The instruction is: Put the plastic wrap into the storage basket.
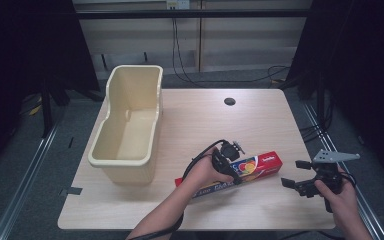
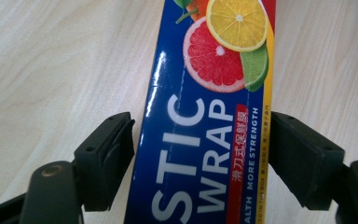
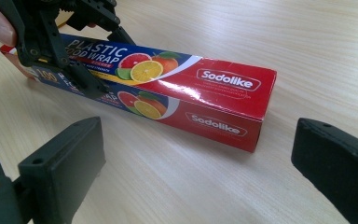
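- Plastic wrap box [image 1: 232, 176] lies flat on the surface [image 1: 190, 120], right of the tub [image 1: 128, 125].
- My left hand-held gripper [image 2: 200, 154] straddles its blue end, pads not pressing yet.
- Right hand-held gripper [image 3: 196, 177] wide open, empty.
- Light, stiff, glossy cardboard; probably slippery. Clamp across the narrow width.

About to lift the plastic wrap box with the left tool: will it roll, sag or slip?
The plastic wrap box has flat faces, so it probably won't roll. It looks stiff cardboard, unlikely to sag. Its glossy print may slip between the left tool pads, which straddle it near one end.

I read this as a lab recording bay: pale wood worktop [image 1: 190, 125] ringed by black curtains [image 1: 25, 45], metal floor rails [image 1: 22, 185], loose cables [image 1: 180, 55] trailing along the back wall.
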Motion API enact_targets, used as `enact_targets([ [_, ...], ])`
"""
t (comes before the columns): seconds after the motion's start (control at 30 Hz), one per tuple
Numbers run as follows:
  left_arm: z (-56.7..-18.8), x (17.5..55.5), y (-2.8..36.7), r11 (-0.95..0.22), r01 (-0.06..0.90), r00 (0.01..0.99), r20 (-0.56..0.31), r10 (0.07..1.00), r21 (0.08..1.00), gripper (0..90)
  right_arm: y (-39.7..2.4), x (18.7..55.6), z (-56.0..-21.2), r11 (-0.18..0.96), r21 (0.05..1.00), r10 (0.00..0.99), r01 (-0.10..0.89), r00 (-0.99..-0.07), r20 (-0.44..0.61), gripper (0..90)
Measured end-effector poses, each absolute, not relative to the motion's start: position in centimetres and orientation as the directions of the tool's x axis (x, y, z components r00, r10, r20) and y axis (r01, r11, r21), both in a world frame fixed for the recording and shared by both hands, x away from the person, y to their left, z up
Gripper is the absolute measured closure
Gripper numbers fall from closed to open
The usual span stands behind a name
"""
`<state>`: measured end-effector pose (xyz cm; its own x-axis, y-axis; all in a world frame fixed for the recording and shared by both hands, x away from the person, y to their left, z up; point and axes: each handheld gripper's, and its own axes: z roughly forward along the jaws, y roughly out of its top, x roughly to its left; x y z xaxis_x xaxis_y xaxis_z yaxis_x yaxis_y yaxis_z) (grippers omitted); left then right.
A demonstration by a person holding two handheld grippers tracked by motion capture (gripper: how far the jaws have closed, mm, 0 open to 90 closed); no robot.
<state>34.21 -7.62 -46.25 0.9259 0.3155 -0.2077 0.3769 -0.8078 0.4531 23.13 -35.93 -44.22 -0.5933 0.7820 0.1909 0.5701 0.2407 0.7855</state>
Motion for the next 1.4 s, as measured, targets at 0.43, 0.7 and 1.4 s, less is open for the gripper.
enact_targets([
  [0.43,-45.5,33.7,-8.6,-0.859,0.341,0.940,-0.156,0.304,0.382,39.4,-36.1,23.2,-44.3,0.239,0.784,0.787,0.573,-0.587,0.189,2.4],
  [0.7,-44.6,33.9,-7.7,-0.846,0.392,0.919,-0.197,0.342,0.362,40.5,-36.0,23.1,-44.2,0.238,0.787,0.787,0.569,-0.588,0.188,2.4],
  [1.4,-39.5,35.8,-4.8,-0.796,0.481,0.876,-0.230,0.423,0.369,40.6,-36.0,23.2,-44.2,0.237,0.786,0.790,0.572,-0.584,0.187,2.3],
])
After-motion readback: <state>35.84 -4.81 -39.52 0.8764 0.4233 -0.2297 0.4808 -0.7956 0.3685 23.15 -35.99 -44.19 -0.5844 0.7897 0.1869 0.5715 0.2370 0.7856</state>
